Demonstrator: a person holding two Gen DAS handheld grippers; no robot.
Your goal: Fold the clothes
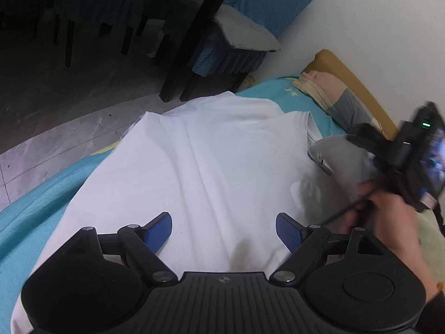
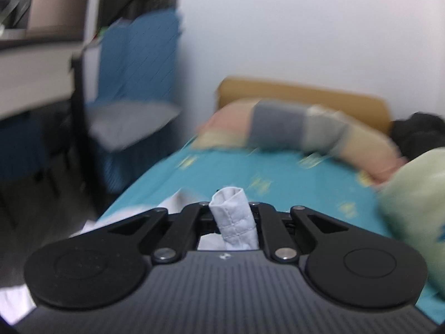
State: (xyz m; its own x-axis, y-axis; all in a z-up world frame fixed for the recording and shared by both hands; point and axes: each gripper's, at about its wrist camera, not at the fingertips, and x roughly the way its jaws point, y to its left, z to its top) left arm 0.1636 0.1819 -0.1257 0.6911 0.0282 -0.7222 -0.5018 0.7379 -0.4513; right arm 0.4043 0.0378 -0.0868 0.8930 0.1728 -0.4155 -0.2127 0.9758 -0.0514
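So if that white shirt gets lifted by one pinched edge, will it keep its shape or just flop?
Probably flop. The white shirt lies creased on the bed, so it looks thin and limp. The hem bunches into a roll in the shut right tool, suggesting soft, light cloth that should drape and trail.

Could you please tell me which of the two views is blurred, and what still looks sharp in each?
Left wrist view: mostly sharp, the white T-shirt and the open left tool crisp; only the hand at right is motion-smeared. Right wrist view: heavy blur over the bed sheet and pillow; the right tool and its pinched white hem stay sharp.
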